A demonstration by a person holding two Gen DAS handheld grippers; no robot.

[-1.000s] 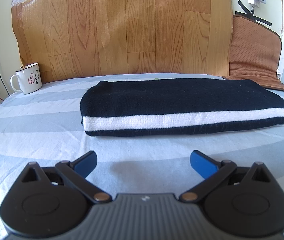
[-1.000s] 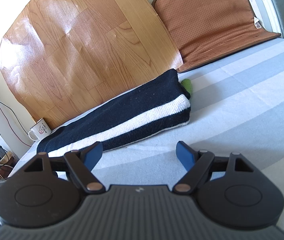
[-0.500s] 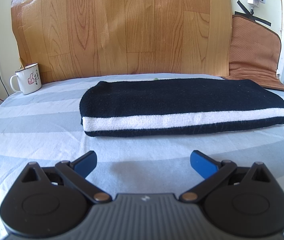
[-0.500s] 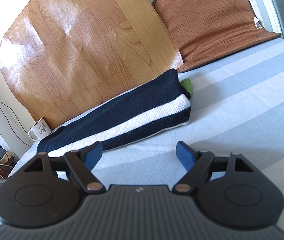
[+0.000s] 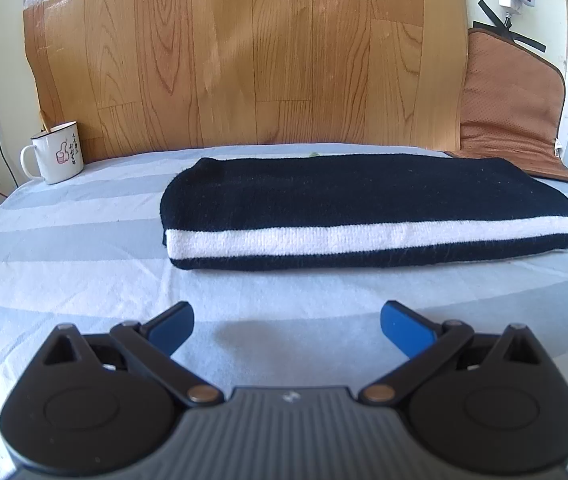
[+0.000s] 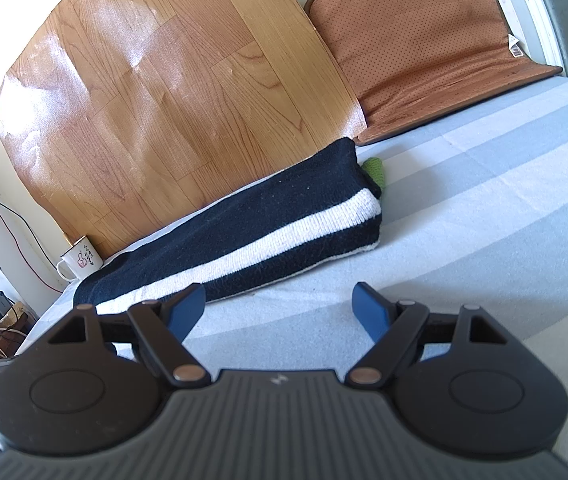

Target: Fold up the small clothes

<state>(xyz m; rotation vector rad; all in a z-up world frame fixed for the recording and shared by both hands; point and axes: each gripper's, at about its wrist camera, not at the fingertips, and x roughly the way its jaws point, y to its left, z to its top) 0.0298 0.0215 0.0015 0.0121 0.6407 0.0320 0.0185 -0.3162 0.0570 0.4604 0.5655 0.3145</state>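
- Folded black garment (image 5: 367, 208) with a white stripe is seen lying on the striped bed sheet (image 5: 64, 256), just beyond both tools.
- Left tool (image 5: 285, 326): jaws spread wide, nothing gripped.
- Right tool (image 6: 280, 308): jaws spread wide, nothing gripped; garment far-left of it.

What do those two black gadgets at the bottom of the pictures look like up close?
Both look alike. The left gripper and the right gripper each have a ribbed dark grey body bearing a small pale logo, flanked by two round black housings with triangular cutouts. Black link arms on copper-coloured pivots carry blue fingers. No cables or sleeves show on them.
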